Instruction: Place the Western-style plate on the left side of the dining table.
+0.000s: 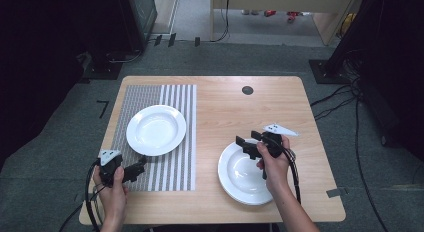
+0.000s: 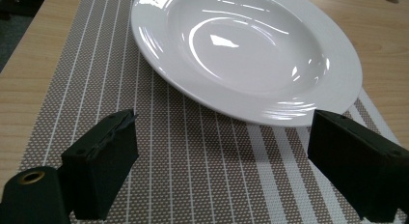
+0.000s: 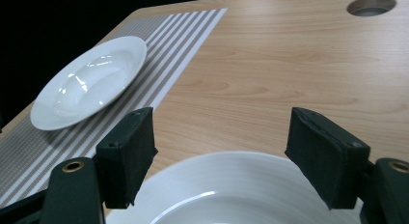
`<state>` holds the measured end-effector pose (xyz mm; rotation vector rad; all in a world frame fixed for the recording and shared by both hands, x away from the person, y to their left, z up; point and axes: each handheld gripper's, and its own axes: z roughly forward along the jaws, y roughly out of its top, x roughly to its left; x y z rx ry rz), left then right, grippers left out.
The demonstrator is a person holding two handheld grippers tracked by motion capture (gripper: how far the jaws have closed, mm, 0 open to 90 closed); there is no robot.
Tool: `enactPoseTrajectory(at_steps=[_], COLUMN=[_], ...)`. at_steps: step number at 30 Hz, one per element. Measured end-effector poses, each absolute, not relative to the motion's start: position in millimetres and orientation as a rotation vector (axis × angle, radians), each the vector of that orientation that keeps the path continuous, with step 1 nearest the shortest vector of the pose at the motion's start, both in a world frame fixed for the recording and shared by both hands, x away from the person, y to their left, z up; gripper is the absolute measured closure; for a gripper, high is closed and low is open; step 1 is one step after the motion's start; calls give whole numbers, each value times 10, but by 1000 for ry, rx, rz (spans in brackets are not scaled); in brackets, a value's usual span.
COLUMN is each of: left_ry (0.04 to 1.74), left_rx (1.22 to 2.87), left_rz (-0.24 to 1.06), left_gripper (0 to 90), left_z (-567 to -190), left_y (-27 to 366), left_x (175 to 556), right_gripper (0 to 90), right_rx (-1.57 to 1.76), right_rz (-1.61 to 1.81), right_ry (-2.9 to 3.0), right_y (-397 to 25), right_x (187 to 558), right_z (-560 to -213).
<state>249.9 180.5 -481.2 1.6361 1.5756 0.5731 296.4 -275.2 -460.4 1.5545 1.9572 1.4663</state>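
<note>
A white deep plate (image 1: 156,129) (image 2: 246,50) (image 3: 89,81) rests on a striped grey placemat (image 1: 170,167) (image 2: 193,156) (image 3: 29,151) at the left of the wooden table. A second white deep plate (image 1: 240,179) (image 3: 241,190) lies on bare wood at the front right. My left gripper (image 1: 140,167) (image 2: 222,161) is open low over the mat, just short of the first plate's near rim. My right gripper (image 1: 248,138) (image 3: 219,154) hovers open above the far rim of the second plate. Nothing sits between either pair of jaws.
The wooden table (image 1: 225,107) has a round cable hole (image 1: 247,90) (image 3: 374,4) near its far edge. Cables (image 1: 340,99) run over the grey floor to the right. Dark equipment stands at both sides.
</note>
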Motion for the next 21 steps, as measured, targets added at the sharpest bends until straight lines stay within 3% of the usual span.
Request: enactPoseTrajectory(at_steps=[21], left_ry=[1582], left_rx=[1684], left_rz=[649], left_gripper=[105], left_z=[-4943], left_y=[1914], left_x=[2233], right_gripper=[254], right_rx=[1632], right_rz=[1401], right_ry=[1849], right_y=[-3516], right_x=[2634], right_z=[-4739])
